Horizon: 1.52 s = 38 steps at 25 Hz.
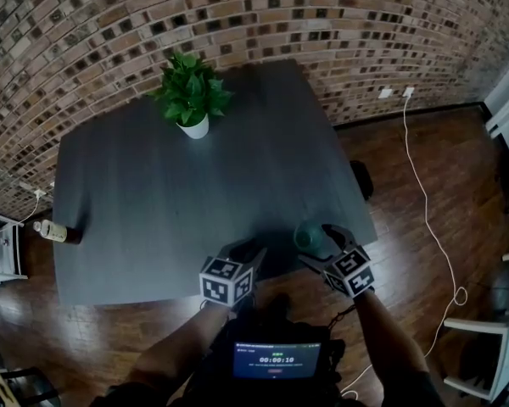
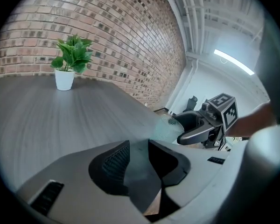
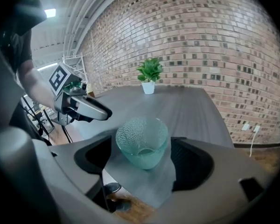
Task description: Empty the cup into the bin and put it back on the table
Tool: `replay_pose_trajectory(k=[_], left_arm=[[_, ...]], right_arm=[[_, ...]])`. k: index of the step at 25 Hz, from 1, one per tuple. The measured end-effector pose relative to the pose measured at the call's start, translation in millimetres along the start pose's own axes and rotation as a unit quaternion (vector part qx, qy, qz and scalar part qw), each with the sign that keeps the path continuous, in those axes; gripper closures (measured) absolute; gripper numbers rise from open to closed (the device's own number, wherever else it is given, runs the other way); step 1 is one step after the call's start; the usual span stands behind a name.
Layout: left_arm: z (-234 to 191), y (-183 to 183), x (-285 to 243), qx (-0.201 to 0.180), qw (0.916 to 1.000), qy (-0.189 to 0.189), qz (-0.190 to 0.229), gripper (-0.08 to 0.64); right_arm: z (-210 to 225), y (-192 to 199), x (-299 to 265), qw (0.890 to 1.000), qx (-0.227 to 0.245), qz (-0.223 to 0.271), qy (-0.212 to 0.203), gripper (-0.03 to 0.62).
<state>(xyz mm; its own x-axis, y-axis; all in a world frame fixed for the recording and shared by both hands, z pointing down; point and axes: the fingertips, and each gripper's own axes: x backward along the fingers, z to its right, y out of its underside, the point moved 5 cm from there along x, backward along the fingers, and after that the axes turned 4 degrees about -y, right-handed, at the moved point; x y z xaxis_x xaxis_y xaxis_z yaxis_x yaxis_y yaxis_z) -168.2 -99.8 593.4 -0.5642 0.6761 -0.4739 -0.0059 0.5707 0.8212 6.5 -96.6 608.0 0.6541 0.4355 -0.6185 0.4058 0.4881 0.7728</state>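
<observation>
A pale green, dimpled glass cup [image 1: 309, 236] stands upright on the dark grey table [image 1: 153, 193], close to its front right corner. My right gripper [image 1: 316, 246] is open around the cup [image 3: 142, 143], one jaw on each side, with a gap between each pad and the glass. My left gripper [image 1: 244, 251] hovers over the table's front edge just left of the cup [image 2: 168, 129]. It [image 2: 139, 153] is open with nothing between its jaws. The left gripper view shows the right gripper [image 2: 198, 129] beside the cup.
A potted green plant [image 1: 191, 100] stands at the table's far side. A brown bottle [image 1: 58, 231] lies at its left edge. On the wooden floor to the right are a dark object [image 1: 362, 179] and a white cable [image 1: 428, 219]. Brick wall behind.
</observation>
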Motion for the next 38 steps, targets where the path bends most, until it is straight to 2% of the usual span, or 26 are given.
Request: replay_pose_trajectory(k=[10, 15, 21, 32, 35, 38], left_arm=[[-2, 7, 5, -0.010, 0.9999, 0.002, 0.010, 0.434], [-2, 1, 2, 0.004, 0.9997, 0.010, 0.021, 0.434], [-3, -2, -1, -0.020, 0.9991, 0.001, 0.038, 0.436], [-1, -1, -9, -0.028, 0.9980, 0.025, 0.051, 0.436], [-1, -5, -7, -0.030, 0.9977, 0.027, 0.054, 0.436], [-3, -21, 2, -0.023, 0.9972, 0.027, 0.066, 0.469]], right_arm=[[1, 2, -15, 0.999, 0.022, 0.034, 0.011, 0.183], [4, 5, -20, 0.999, 0.021, 0.044, 0.015, 0.183], [3, 2, -23, 0.996, 0.026, 0.076, 0.024, 0.183], [7, 1, -24, 0.994, 0.030, 0.102, 0.037, 0.199], [7, -2, -18, 0.992, 0.026, 0.112, 0.043, 0.202], [3, -13, -7, 0.991, 0.029, 0.123, 0.048, 0.204]])
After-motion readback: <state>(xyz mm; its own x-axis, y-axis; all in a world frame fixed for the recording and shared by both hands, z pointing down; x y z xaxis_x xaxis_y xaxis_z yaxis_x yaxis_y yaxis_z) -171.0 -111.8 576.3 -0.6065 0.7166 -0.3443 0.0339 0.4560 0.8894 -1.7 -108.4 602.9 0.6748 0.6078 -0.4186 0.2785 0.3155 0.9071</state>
